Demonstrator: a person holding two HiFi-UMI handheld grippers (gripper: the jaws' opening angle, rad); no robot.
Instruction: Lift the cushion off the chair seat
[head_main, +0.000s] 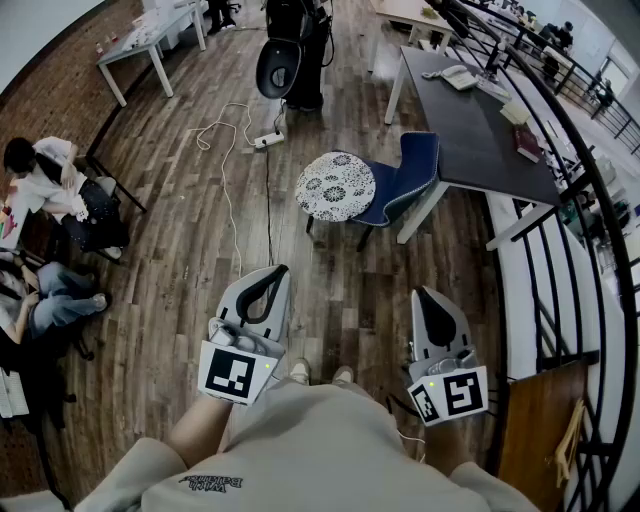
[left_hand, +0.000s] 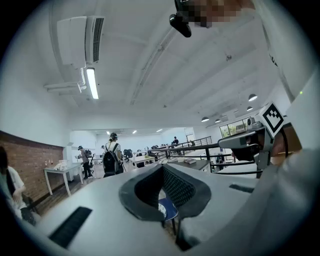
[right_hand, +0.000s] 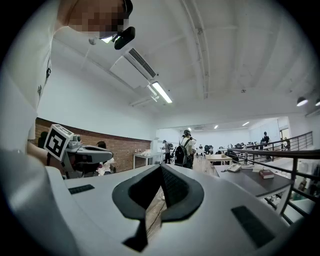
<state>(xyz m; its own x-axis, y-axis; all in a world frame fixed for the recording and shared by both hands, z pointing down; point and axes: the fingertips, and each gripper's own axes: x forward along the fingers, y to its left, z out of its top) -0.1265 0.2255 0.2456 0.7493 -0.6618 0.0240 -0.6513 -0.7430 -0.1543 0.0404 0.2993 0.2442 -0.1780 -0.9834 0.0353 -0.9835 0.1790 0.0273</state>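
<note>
Head view. Cushion (head_main: 335, 186): round, white with a dark flower print, lying flat on the seat of the blue chair (head_main: 410, 175). The chair stands on the plank floor (head_main: 180, 230), its back against the left edge of the dark desk (head_main: 470, 140), near that desk's front corner. A phone (head_main: 458, 76) lies towards the desk's far edge and a book (head_main: 528, 141) at its right edge.

Left gripper (head_main: 282, 270) and right gripper (head_main: 422, 292): both held low in the foreground, well apart from the chair, each pointing towards it. Neither touches the cushion. Each marker cube bears black-and-white squares. The print on the person's sweatshirt (head_main: 300, 450) is too small to read.

Left gripper view: the jaws are pressed together tip to tip, with nothing between them. Cushion and chair show far off through the loop that the jaws form. Right gripper view: the jaws are likewise pressed together and empty.

A white cable (head_main: 225, 150) runs across the floor to a power strip (head_main: 266, 140) beyond the chair. A railing (head_main: 590, 250) borders the floor's right edge.
</note>
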